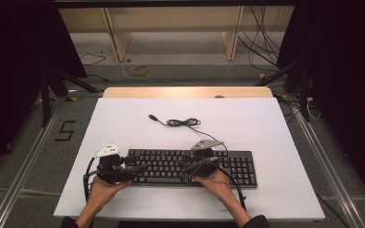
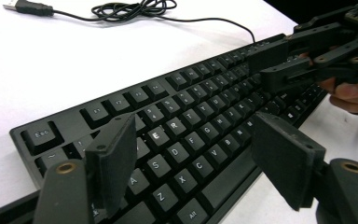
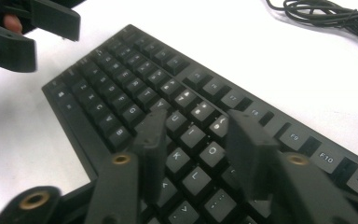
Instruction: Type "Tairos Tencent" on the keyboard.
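Observation:
A black keyboard (image 1: pixel 164 161) lies across the near half of the white tabletop (image 1: pixel 266 128). Its cable runs back to a loose coil (image 1: pixel 184 122) and ends in a USB plug (image 1: pixel 152 116). My left gripper (image 1: pixel 134 170) hovers over the keyboard's left end, jaws wide apart above the letter keys (image 2: pixel 193 135), holding nothing. My right gripper (image 1: pixel 188 167) is over the keyboard's middle, open and empty, with keys showing between its jaws (image 3: pixel 198 130). The two grippers point toward each other. The right gripper (image 2: pixel 279 63) appears at the upper right of the left gripper view.
Bare white surface lies behind and to both sides of the keyboard (image 2: pixel 182 121). A wooden edge (image 1: pixel 185 92) borders the table at the back. Beyond it are shelf legs (image 1: pixel 116 38) and floor cables (image 1: pixel 140 70). A "5" mark (image 1: pixel 65 130) is on the floor at left.

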A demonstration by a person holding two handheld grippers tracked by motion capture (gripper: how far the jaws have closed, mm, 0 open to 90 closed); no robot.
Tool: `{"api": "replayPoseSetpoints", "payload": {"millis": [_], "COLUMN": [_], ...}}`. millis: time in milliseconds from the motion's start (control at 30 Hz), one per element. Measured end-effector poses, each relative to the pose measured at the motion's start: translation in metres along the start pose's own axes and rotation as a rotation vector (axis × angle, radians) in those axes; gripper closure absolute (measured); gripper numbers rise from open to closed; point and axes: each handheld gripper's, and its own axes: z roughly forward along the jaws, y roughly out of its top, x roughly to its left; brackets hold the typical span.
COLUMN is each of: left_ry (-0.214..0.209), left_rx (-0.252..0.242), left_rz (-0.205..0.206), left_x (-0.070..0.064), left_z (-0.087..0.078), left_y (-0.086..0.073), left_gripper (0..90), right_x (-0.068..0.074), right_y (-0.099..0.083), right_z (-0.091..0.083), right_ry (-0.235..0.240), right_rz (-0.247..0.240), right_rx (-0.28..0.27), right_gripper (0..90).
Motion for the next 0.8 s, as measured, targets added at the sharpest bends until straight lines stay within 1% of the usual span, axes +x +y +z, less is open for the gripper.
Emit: {"api": "replayPoseSetpoints", "payload": {"millis": [100, 133, 167, 300, 533, 567, 633, 667, 700, 767, 800], "left_ry": [0.004, 0.007, 0.009, 0.02, 0.032, 0.037, 0.038, 0.037, 0.036, 0.037, 0.037], "left_rx": [0.003, 0.005, 0.006, 0.017, 0.038, 0.05, 0.057, 0.061, 0.064, 0.072, 0.077], "left_rz": [0.004, 0.007, 0.007, 0.005, 0.003, 0.007, 0.009, 0.011, 0.014, 0.011, 0.014], "left_x": [0.0005, 0.0007, 0.0007, 0.002, 0.0041, 0.0047, 0.0049, 0.0051, 0.0054, 0.0057, 0.0064], "left_z": [-0.0002, -0.0002, 0.0, 0.0009, 0.0028, 0.004, 0.0044, 0.0049, 0.0054, 0.0064, 0.007], "left_y": [0.0, 0.0, 0.0, -0.0002, -0.0006, -0.0007, -0.0007, -0.0008, -0.0008, -0.0008, -0.0008], "left_gripper": [32.5, 32.5, 34.1, 39.0, 48.8, 50.2, 53.1, 53.1, 55.8, 57.2, 59.9], "right_x": [0.0006, 0.0006, 0.0011, 0.002, 0.0037, 0.0041, 0.0047, 0.0047, 0.0048, 0.0048, 0.0051], "right_y": [0.0011, 0.0011, 0.0019, 0.0024, 0.0015, 0.0014, 0.0014, 0.0014, 0.0012, 0.001, 0.0007], "right_z": [-0.002, -0.002, -0.0034, -0.006, -0.0069, -0.0071, -0.0075, -0.0075, -0.0077, -0.0079, -0.0082], "right_ry": [0.008, 0.008, 0.007, 0.009, 0.012, 0.012, 0.014, 0.014, 0.016, 0.018, 0.02], "right_rz": [0.002, 0.002, 0.001, 0.002, -0.003, -0.003, -0.003, -0.003, -0.005, -0.005, -0.007], "right_rx": [-0.004, -0.004, -0.009, -0.015, -0.01, -0.009, -0.009, -0.009, -0.011, -0.011, -0.012], "right_gripper": [52.2, 52.2, 49.1, 45.2, 41.4, 40.9, 40.1, 40.1, 38.8, 38.0, 36.8]}}
